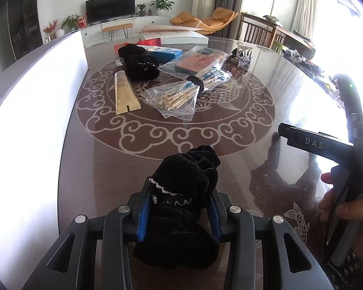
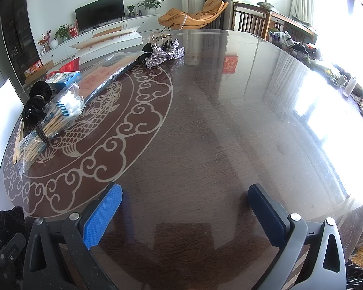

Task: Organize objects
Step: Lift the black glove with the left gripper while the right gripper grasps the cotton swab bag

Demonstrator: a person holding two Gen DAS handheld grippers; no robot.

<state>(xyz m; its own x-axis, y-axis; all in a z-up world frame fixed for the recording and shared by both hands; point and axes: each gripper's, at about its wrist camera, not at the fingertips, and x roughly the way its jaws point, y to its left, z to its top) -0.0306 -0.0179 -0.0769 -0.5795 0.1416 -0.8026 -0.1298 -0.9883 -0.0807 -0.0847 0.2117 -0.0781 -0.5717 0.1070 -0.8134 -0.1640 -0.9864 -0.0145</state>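
Note:
My left gripper (image 1: pixel 179 213) is shut on a black fuzzy sock (image 1: pixel 181 193) with white stitching, held just above the near part of the glass table (image 1: pixel 230 130). That sock also shows at the lower left of the right wrist view (image 2: pixel 8 220). A second black sock (image 1: pixel 138 61) lies at the far side beside a gold tube (image 1: pixel 124 89), bagged cotton swabs (image 1: pixel 174 99) and a banded bundle of sticks (image 1: pixel 205 79). My right gripper (image 2: pixel 184 213) is open and empty above bare glass; its body shows to the right in the left wrist view (image 1: pixel 326 145).
A clear bag with a pink item (image 1: pixel 196 60), a blue box (image 1: pixel 164 53), a silver bow hair clip (image 2: pixel 164 53) and a white carton (image 1: pixel 174 36) sit at the far side. A white panel (image 1: pixel 48 101) stands along the left edge. Chairs and clutter lie beyond the right rim.

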